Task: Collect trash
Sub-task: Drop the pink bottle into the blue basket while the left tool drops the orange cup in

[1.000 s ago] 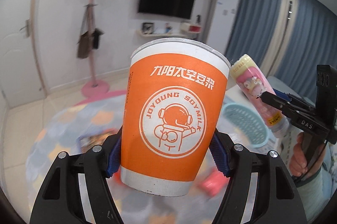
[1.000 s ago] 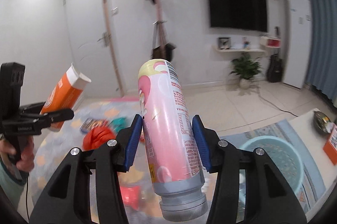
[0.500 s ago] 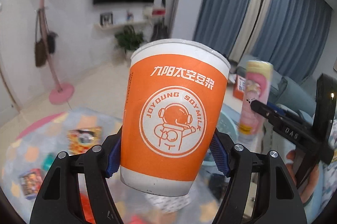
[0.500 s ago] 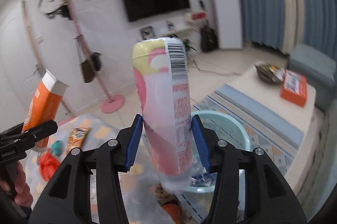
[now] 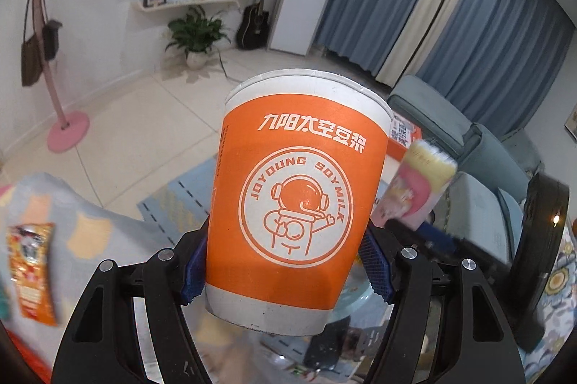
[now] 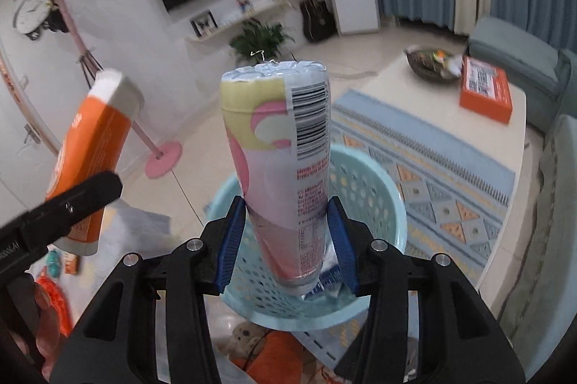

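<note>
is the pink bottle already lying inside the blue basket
No, the right gripper is shut on the pink bottle, held above the blue basket.

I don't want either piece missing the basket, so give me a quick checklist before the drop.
1. Left tongs shut on the orange cup: ok.
2. Right tongs shut on the pink bottle: ok.
3. Bottle in line with the blue basket behind it: ok.
4. Cup over the basket: cannot tell, the cup hides what is under it.
5. Room in the basket: ok, only a few scraps show inside.
6. Cup and bottle apart: ok.
</note>
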`<state>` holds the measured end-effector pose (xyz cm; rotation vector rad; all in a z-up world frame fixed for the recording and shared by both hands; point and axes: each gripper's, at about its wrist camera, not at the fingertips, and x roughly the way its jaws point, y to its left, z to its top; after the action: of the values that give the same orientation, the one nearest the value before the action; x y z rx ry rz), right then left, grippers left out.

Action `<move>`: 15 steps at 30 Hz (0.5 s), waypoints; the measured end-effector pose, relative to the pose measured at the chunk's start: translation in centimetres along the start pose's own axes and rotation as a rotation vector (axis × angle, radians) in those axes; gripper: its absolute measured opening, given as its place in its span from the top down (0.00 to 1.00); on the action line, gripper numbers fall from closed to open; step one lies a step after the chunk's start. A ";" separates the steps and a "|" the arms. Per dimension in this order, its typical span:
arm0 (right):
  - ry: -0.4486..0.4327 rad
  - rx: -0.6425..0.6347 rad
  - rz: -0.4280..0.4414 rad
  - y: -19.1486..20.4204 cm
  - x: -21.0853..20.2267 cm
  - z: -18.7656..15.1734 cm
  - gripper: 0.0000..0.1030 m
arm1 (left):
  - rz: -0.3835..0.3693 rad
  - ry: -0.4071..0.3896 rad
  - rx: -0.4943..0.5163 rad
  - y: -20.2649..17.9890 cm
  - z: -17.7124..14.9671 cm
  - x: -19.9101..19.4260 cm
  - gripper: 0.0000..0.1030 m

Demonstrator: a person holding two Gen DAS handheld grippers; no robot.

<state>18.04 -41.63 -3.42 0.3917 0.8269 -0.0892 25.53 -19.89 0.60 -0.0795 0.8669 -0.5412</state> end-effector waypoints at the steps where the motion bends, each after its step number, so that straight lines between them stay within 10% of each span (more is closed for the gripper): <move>1: 0.015 0.005 -0.006 -0.3 0.6 -0.2 0.58 | 0.000 0.008 -0.005 0.0 0.0 0.8 0.34; 15: 0.104 0.040 -0.044 -2.0 3.9 -1.3 0.58 | -0.011 0.070 -0.054 -0.2 -1.1 4.8 0.27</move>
<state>19.27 -42.72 -7.66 0.4186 0.9374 -0.1270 27.14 -22.24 -3.45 -0.1153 0.9498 -0.5340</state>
